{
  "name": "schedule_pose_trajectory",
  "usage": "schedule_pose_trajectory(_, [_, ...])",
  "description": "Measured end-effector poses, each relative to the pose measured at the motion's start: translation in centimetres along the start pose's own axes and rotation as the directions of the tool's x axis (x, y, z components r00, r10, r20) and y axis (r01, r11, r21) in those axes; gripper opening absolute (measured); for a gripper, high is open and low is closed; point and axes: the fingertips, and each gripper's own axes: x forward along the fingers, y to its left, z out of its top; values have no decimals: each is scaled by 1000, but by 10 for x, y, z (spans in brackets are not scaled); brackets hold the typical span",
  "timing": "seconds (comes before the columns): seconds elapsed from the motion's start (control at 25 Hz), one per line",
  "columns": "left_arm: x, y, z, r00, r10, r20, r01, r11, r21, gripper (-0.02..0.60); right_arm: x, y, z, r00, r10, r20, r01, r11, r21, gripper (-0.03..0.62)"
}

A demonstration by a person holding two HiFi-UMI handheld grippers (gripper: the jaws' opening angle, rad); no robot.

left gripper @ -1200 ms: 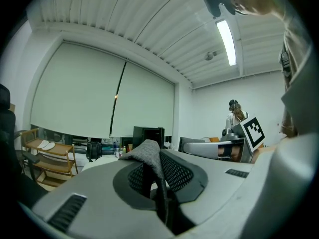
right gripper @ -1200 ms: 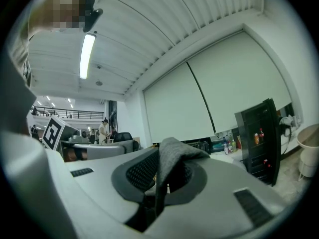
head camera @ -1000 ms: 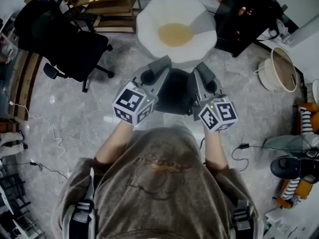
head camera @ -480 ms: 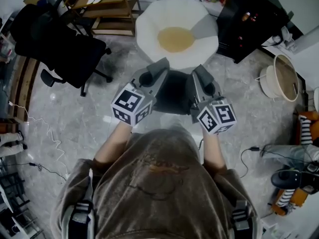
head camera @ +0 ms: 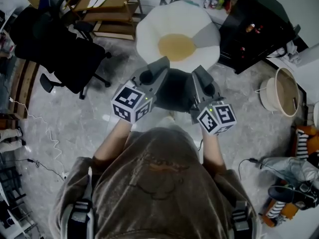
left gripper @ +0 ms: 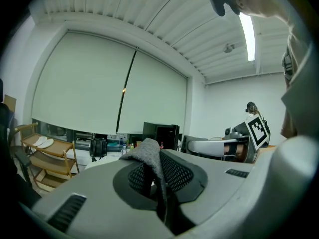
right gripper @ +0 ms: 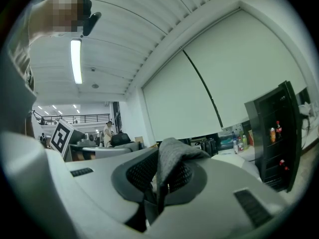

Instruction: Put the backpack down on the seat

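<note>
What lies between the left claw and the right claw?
The dark grey fabric backpack, seen in the head view; left claw and right claw each grip it.

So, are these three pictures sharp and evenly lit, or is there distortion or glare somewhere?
Head view: soft, even light, no hard shadows; the seat looks sharp, though straight lines bend toward the edges. Left gripper view: strong fisheye with black corners, and the ceiling lamp is blown out to pure white. Right gripper view: same fisheye and dark rim, and the ceiling lamp glares again.
</note>
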Motion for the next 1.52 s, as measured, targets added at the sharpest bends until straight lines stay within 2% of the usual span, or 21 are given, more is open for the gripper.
schedule_pose_trajectory(0.52, [78, 39, 22, 998, 67, 0, -67, 997, -29, 29, 51, -60, 25, 996, 88, -17, -87, 996, 10, 26])
schedule_pose_trajectory(0.84, [111, 54, 28, 995, 102, 5, -102, 995, 6, 29, 76, -91, 33, 994, 104, -23, -103, 994, 25, 26])
schedule_pose_trajectory(1.12, [134, 72, 30, 994, 107, 5, -107, 994, -8, 29, 96, -109, 33, 994, 109, -32, -108, 994, 28, 26])
schedule_pose_trajectory(1.52, [166, 108, 23, 998, 63, -18, -63, 998, -14, 29, 136, -135, 25, 997, 72, -30, -71, 996, 47, 28])
